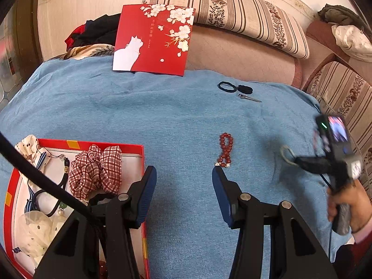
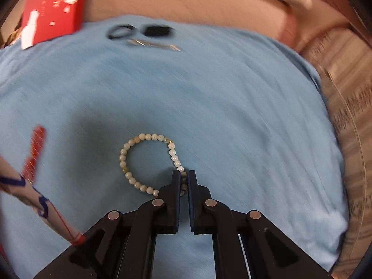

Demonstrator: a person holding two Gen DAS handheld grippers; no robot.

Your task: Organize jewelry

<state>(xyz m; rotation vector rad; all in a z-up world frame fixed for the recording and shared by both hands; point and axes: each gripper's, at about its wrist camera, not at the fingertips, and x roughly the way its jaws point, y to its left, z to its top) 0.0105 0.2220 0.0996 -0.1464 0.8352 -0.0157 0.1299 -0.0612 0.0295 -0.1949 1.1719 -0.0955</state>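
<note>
My right gripper (image 2: pixel 184 173) is shut on a pale bead bracelet (image 2: pixel 123 160), whose loop sticks out ahead of the pads over the blue cloth (image 2: pixel 209 93). In the left wrist view that gripper (image 1: pixel 296 160) is at the right in a person's hand (image 1: pixel 348 207), and the bracelet (image 1: pixel 285 154) shows as a blurred ring. My left gripper (image 1: pixel 183 169) stands open over the cloth with nothing between its fingers. A red bead bracelet (image 1: pixel 225 148) lies just beyond its right fingertip. The red box (image 1: pixel 93 143) at the lower left holds a checked scrunchie (image 1: pixel 97 169) and several other hair pieces.
Two black hair ties (image 1: pixel 226 86) and a metal hair clip (image 1: pixel 250 98) lie at the far side of the cloth. The red lid with a white cat (image 1: pixel 153 39) leans at the back. Striped cushions (image 1: pixel 232 11) lie behind and to the right.
</note>
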